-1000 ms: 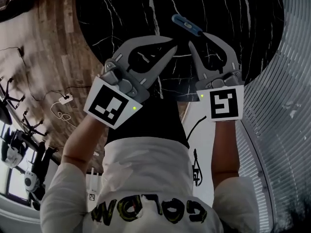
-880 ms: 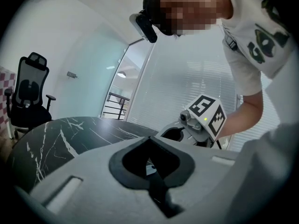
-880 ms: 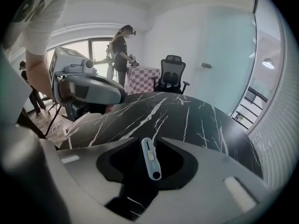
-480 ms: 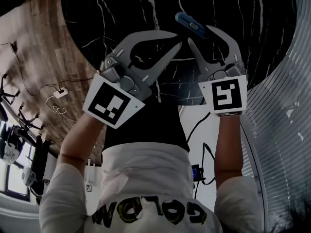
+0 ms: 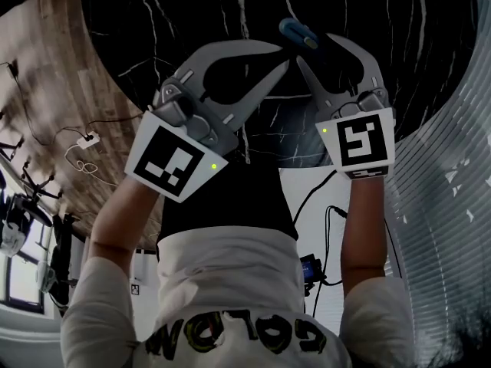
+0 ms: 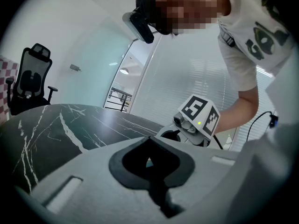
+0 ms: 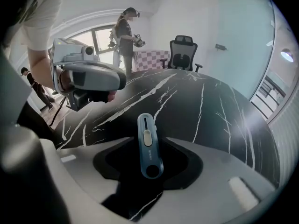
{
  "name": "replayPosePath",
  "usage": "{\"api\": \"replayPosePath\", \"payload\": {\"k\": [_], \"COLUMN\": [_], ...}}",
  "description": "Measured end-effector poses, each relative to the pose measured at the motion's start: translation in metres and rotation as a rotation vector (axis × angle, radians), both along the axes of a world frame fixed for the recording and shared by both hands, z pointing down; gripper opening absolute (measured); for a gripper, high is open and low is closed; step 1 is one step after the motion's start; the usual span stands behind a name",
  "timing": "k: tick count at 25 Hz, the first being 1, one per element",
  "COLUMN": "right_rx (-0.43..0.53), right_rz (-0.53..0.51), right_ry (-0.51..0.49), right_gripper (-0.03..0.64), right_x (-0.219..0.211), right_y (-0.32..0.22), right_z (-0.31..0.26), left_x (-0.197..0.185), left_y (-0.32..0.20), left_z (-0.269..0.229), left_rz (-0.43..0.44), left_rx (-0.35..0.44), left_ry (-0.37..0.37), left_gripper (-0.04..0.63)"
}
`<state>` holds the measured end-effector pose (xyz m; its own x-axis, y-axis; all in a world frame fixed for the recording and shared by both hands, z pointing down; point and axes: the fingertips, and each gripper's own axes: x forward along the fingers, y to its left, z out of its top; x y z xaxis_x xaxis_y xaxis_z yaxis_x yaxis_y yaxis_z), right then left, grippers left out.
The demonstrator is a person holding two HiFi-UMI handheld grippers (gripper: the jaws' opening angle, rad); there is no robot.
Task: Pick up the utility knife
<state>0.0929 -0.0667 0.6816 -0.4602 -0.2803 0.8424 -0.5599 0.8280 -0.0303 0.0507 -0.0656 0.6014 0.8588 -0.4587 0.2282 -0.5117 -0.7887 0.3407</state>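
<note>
My left hand-held gripper [image 5: 281,54] hovers over the black marbled counter [image 5: 184,14], jaws closed on nothing. Just to its right, my right hand-held gripper [image 5: 314,50] is opening its jaws, with the blue utility knife [image 7: 148,146] lying on the counter between them, ungripped.

Big dark letters run across the white shirt [image 5: 230,336] in the head view. The right part looks like "GOLD". The left part is bent, so I can't read the whole thing for sure. The left gripper view shows a bit of that print too, but it's cut off, so there's no word to read. The left cube [image 5: 173,162] & right cube [image 5: 357,144] each have a black-&-white square code, not letters or nos. The blue utility knife [image 7: 148,146] has tiny print under its slider. It's too small to read.
</note>
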Motion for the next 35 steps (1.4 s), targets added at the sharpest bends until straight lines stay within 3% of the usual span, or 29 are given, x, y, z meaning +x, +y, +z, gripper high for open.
{"api": "replayPosePath", "payload": {"k": [13, 19, 28, 35], "right_rx": [-0.036, -0.001, 0.105, 0.232], "right_rz": [-0.050, -0.036, 0.057, 0.140], "right_ry": [0.030, 0.034, -0.061, -0.154], "right_gripper": [0.132, 0.130, 0.130, 0.132], "right_x": [-0.003, -0.004, -0.009, -0.008], "right_y": [0.003, 0.006, 0.002, 0.000], "right_z": [0.003, -0.009, -0.088, -0.182], "left_x": [-0.005, -0.008, -0.015, -0.019], "left_y": [0.002, 0.007, 0.015, 0.012], "left_z": [0.000, -0.016, -0.074, -0.148], "left_rz": [-0.002, -0.002, -0.019, -0.065], "left_rx": [-0.006, 0.004, 0.029, 0.096], "left_ry": [-0.009, -0.018, -0.031, 0.014], "left_gripper": [0.002, 0.002, 0.002, 0.002]}}
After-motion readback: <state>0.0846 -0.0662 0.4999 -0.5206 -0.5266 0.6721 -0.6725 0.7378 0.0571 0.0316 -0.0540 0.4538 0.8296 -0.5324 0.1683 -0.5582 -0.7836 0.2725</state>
